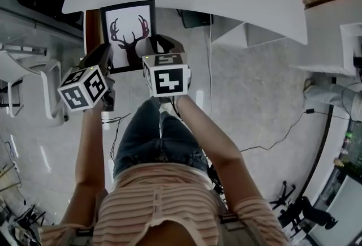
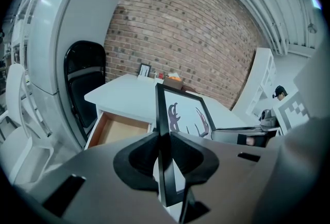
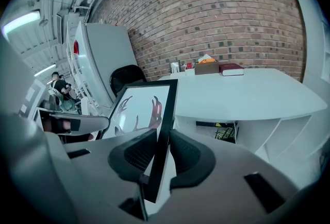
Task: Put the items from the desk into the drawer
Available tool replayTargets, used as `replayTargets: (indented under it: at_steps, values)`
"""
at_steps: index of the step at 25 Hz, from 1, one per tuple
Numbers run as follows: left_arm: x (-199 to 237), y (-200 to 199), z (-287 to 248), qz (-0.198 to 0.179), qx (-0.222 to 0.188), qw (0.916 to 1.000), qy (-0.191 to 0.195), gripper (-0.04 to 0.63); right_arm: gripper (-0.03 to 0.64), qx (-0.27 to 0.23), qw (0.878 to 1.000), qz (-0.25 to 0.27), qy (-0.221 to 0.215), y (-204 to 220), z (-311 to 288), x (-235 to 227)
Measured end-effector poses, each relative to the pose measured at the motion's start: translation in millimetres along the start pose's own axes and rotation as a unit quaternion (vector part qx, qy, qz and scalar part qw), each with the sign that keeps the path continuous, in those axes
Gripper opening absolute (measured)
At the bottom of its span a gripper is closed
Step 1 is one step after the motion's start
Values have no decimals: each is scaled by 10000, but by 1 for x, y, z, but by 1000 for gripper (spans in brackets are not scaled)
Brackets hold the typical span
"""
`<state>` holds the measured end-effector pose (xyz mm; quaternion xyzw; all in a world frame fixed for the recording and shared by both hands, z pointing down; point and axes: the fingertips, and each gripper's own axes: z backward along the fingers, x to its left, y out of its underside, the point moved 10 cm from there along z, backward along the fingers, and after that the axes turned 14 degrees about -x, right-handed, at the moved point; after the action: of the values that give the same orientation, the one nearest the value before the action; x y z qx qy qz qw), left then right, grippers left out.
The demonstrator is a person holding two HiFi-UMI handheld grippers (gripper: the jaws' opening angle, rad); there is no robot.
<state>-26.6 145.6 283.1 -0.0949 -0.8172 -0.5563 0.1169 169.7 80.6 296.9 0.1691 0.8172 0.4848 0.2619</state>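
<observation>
Black frame [image 1: 129, 35]: stiff, light, likely fragile; left hand-held gripper [image 2: 164, 152] clamps 9 o'clock edge, right hand-held gripper [image 3: 161, 152] 3 o'clock edge.

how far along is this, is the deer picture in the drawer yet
Not yet. Done: the drawer stands open, and nothing shows in the part visible. In hand: the framed deer picture is off the desk, its side edges clamped by the left tool and the right tool. Left: setting it in the drawer, then the brown box, the book and other small items on the desk.
</observation>
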Motion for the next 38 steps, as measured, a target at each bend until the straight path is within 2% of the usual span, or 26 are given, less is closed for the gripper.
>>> replayTargets:
  at_steps: [5, 11, 21, 28, 38]
  values:
    - [4, 9, 18, 79, 73, 9999, -45, 75, 87, 121, 9999, -16, -88, 11, 11, 11]
    - [28, 13, 27, 139, 146, 9998, -97, 75, 87, 206, 9996, 76, -166, 20, 0, 32]
    - [136, 8, 13, 123, 525, 9985, 74, 75, 87, 580, 9981, -155, 107, 43, -72, 103]
    - [215, -2, -16, 84, 974, 9939, 505, 75, 87, 711, 9951, -346, 589, 55, -125, 147]
    - [277, 4, -56, 173, 1382, 9859, 931, 75, 86, 854, 9902, -436, 1014, 73, -179, 173]
